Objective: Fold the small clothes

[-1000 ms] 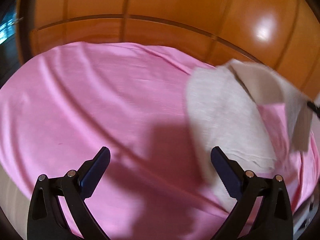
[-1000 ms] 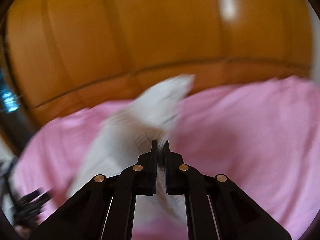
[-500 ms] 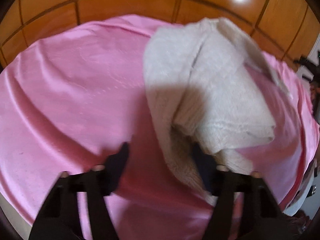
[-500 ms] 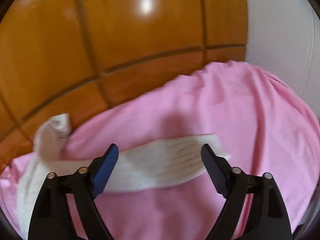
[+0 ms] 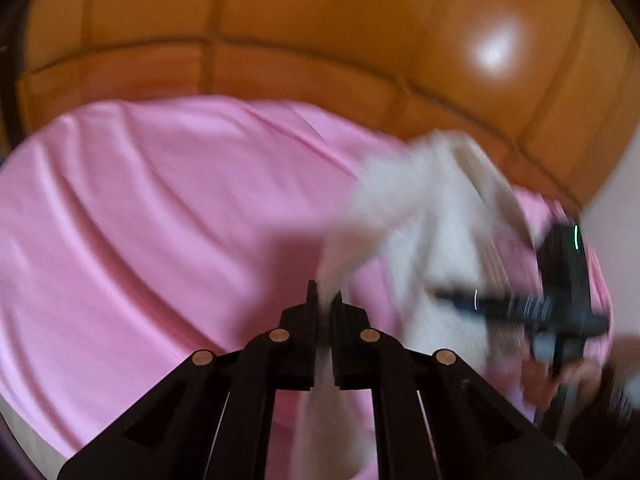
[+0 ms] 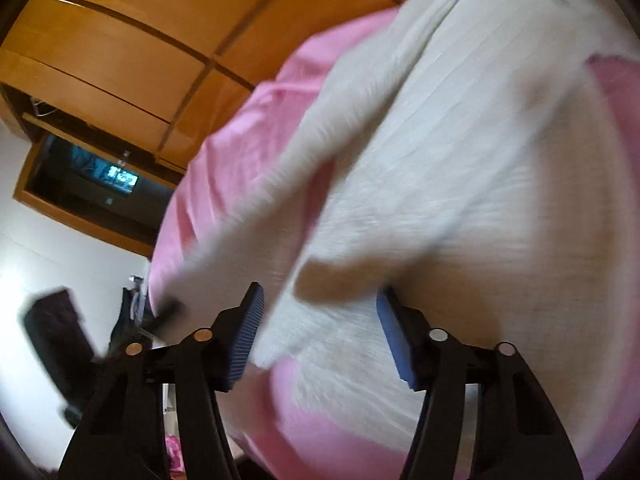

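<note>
left gripper [image 5: 325,300] pinches the white garment [image 5: 432,208] at lower centre to lift an edge; right gripper [image 6: 320,320] — jaws just closing, half-open — straddles another fold on the pink sheet [image 5: 160,208].

- One white knitted garment [image 5: 436,216] is showing, blurred; its exact type cannot be told.
- One pink sheet [image 5: 160,208] is lying under it.
- Two grippers are appearing: the left gripper [image 5: 325,300] and the right gripper [image 6: 320,312].
- One hand [image 5: 560,376] is showing, at the right edge of the left wrist view.
- One wooden panelled headboard [image 5: 320,32] is standing behind the sheet.
- One dark recessed niche [image 6: 96,180] is showing in the right wrist view.
</note>
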`<state>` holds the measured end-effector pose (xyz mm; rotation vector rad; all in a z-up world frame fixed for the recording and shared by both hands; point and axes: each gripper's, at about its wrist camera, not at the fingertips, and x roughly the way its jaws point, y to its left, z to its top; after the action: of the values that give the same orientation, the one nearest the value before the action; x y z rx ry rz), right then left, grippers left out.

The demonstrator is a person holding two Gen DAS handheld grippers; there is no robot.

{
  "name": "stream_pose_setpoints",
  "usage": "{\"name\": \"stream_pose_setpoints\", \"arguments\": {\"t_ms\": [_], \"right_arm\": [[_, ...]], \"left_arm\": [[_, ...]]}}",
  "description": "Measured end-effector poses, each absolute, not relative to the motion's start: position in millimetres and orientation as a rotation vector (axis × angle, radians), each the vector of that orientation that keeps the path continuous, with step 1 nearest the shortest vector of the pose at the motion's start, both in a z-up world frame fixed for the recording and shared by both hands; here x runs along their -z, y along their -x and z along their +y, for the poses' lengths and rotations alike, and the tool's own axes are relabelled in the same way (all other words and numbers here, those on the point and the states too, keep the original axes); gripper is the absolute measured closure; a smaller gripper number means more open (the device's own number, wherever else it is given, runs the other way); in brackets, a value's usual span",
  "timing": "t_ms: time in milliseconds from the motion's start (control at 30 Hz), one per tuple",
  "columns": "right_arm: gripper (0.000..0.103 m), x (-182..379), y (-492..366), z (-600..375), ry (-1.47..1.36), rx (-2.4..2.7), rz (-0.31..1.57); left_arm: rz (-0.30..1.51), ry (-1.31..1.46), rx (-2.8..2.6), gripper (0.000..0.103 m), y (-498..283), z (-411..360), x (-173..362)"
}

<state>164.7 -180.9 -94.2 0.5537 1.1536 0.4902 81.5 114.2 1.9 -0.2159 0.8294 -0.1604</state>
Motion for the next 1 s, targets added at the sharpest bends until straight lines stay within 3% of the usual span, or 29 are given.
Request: {"name": "stream_pose_setpoints", "arguments": {"t_ms": [33, 133, 167, 200, 267, 333, 400, 700, 733, 767, 800, 867, 1000], "right_arm": [[0.093, 93.9, -169.4, -175.7, -0.547, -0.465, 1.15], [0.097, 73.0, -169.0, -181.2, -0.544, -0.43, 1.084], [0.097, 58.6, -166.8, -192.0, -0.519, -0.414, 1.038], [0.097, 45.5, -162.7, -203.2, -0.507, -0.399, 1.0], [0.097, 19.2, -153.3, -236.8, -0.509, -0.342, 0.929], [0.097, -2.4, -143.9, -280.9, -0.512, -0.253, 0.86], [0.097, -11.1, -133.4, -323.6, -0.506, -0.133, 0.823], [0.097, 32.1, -134.4, -391.3, -0.564, 0.096, 0.907], [0.097, 34.8, -137.8, -387.6, -0.563, 0.082, 0.915], [0.097, 34.4, -134.2, -388.1, -0.558, 0.07, 0.916], [0.097, 28.7, -129.2, -388.0, -0.549, 0.056, 0.914], [0.097, 19.1, -130.2, -388.1, -0.53, 0.033, 0.903], [0.098, -17.1, -117.2, -385.3, -0.48, -0.039, 0.822]], "left_arm": [[0.803, 0.217, 0.11, 0.099, -89.9, 130.5, -12.0], [0.735, 0.222, -0.056, 0.098, -131.3, 176.4, -38.3], [0.714, 0.212, -0.086, 0.09, -140.8, 184.2, -43.6], [0.678, 0.191, -0.17, 0.065, -151.7, 190.8, -49.5], [0.625, 0.188, -0.248, 0.028, -160.2, 193.5, -54.3], [0.623, 0.25, -0.173, 0.03, -159.7, 186.6, -49.5], [0.693, 0.312, -0.019, 0.04, -156.3, 162.4, -26.7], [1.05, 0.426, 0.466, 0.045, -132.3, 28.6, 82.0], [1.067, 0.436, 0.477, 0.054, -131.2, 21.5, 85.9], [1.103, 0.431, 0.498, 0.087, -132.7, 9.7, 93.4], [1.123, 0.41, 0.501, 0.098, -131.0, 3.7, 96.5], [1.101, 0.359, 0.489, 0.099, -125.4, -1.2, 92.8], [0.981, 0.386, 0.5, 0.1, -125.8, 22.2, 37.1]]}}
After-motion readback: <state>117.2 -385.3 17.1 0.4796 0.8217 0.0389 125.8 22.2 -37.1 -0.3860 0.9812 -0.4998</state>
